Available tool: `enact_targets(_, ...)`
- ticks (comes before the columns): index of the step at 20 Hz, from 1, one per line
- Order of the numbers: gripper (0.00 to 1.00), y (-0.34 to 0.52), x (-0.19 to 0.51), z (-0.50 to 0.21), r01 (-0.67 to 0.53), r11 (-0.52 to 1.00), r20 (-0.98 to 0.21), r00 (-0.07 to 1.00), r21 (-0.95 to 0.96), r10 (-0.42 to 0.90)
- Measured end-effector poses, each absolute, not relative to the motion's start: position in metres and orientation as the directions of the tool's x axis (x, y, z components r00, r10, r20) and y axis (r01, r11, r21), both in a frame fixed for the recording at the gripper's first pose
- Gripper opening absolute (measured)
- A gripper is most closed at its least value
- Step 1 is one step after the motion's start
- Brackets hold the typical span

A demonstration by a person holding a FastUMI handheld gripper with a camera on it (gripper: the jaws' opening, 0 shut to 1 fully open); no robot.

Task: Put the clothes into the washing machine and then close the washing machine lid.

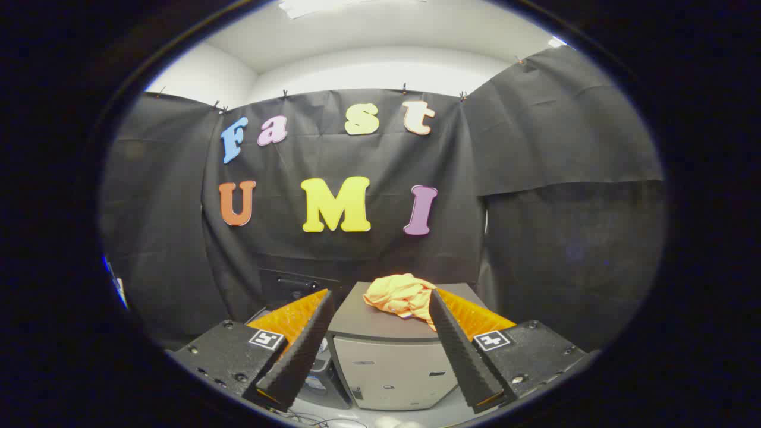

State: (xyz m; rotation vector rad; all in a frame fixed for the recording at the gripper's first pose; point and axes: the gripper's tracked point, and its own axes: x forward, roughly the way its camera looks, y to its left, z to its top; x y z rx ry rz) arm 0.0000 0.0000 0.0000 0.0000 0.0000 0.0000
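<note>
1. The tool (380, 306) is spread wide, its two fingers (303, 351) holding nothing and touching nothing.
2. Ahead of the tool and between its fingers stands a grey box-shaped cabinet (392, 368) with a dark flat top.
3. A dark unit (291, 288) sits behind the cabinet, beyond the left finger.
4. The orange clothes (399, 297) lie crumpled on the cabinet top, just beyond the right fingertip; the heap spreads crosswise, with no clear pointing end.
</note>
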Motion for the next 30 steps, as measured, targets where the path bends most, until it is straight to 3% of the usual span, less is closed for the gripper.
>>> enact_targets(22,1.00,-0.009,0.001,0.014,0.087,0.996,-0.020,0.996,-0.009,-0.087)
enact_targets(30,1.00,-0.024,0.107,0.028,0.129,0.990,-0.148,0.980,-0.048,-0.135)
